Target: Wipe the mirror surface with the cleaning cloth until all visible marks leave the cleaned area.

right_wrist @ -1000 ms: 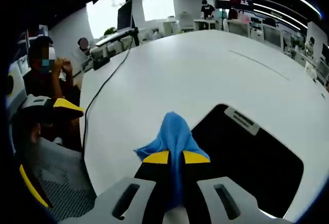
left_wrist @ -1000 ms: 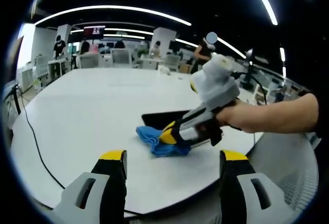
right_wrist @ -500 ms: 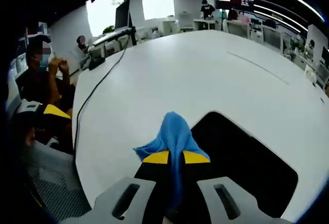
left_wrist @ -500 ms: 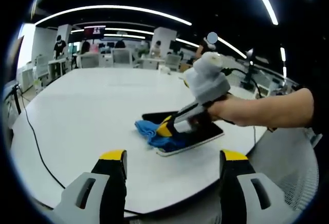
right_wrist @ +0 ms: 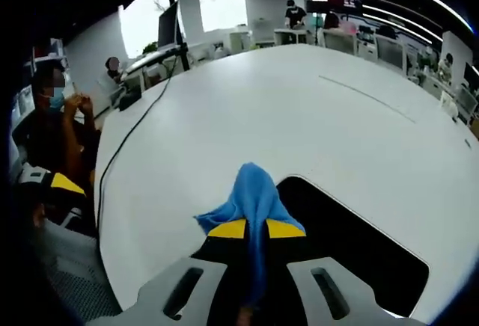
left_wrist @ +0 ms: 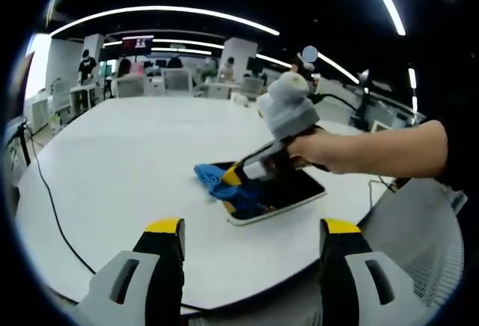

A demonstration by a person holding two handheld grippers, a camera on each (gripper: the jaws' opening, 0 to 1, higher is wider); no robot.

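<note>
Left gripper view: the left gripper (left_wrist: 251,247) hangs over the white table (left_wrist: 112,161), jaws wide apart, nothing between them. Ahead, the right gripper (left_wrist: 233,175) presses the cleaning cloth (left_wrist: 217,184) onto the mirror (left_wrist: 288,191), a flat dark slab with a pale rim.

Right gripper view: the right gripper (right_wrist: 255,229) is clenched on the soft, crumpled blue cloth (right_wrist: 253,191), over the glossy mirror (right_wrist: 352,244) near its edge. Even pressure and overlapping strokes would likely suit. Marks are not discernible.

left view: set back, looks across bench (left_wrist: 112,161) at mirror (left_wrist: 288,191)
right view: close over mirror (right_wrist: 352,236)
shared: mirror, cloth (left_wrist: 217,184)
</note>
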